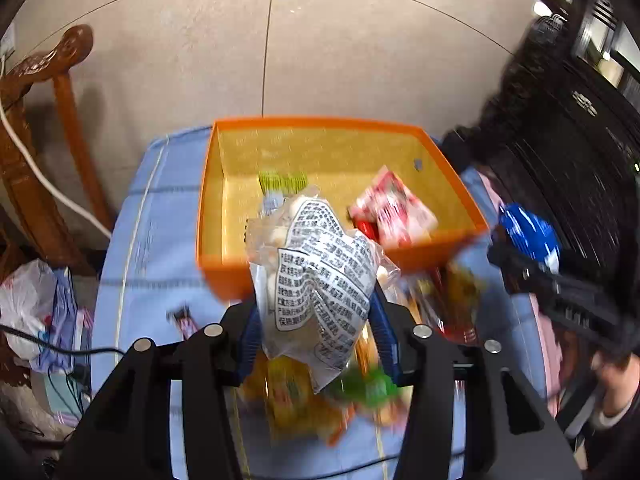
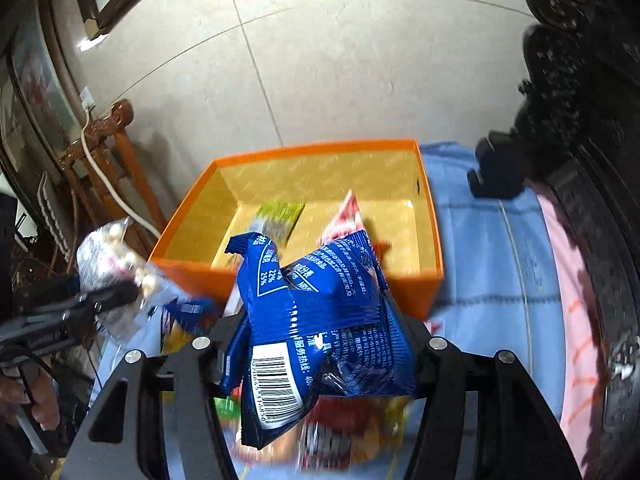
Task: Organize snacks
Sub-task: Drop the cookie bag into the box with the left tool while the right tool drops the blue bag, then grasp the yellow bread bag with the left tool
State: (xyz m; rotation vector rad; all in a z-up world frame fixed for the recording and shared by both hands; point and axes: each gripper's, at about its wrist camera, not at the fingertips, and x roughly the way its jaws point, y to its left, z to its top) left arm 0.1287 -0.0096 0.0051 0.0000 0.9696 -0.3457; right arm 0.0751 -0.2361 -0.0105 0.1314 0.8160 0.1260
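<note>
An orange box [image 1: 224, 276] with a yellow inside stands on a blue cloth; it also shows in the right wrist view [image 2: 188, 272]. Inside lie a green packet [image 1: 282, 182] and a red-and-white packet [image 1: 394, 210]. My left gripper [image 1: 316, 320] is shut on a clear white-label snack bag [image 1: 320, 272], held above the box's near wall. My right gripper [image 2: 320, 320] is shut on a blue snack bag [image 2: 316, 320], held before the box. Each gripper shows in the other's view, the left gripper [image 2: 116, 292] at left, the right gripper [image 1: 520, 252] at right.
Several loose yellow, green and red snack packets [image 1: 296, 396] lie on the blue cloth [image 1: 152, 248] below the grippers. A carved wooden chair [image 1: 48, 80] with a white cable stands left. Dark carved furniture [image 2: 580, 120] and a pink cloth [image 2: 576, 320] are right.
</note>
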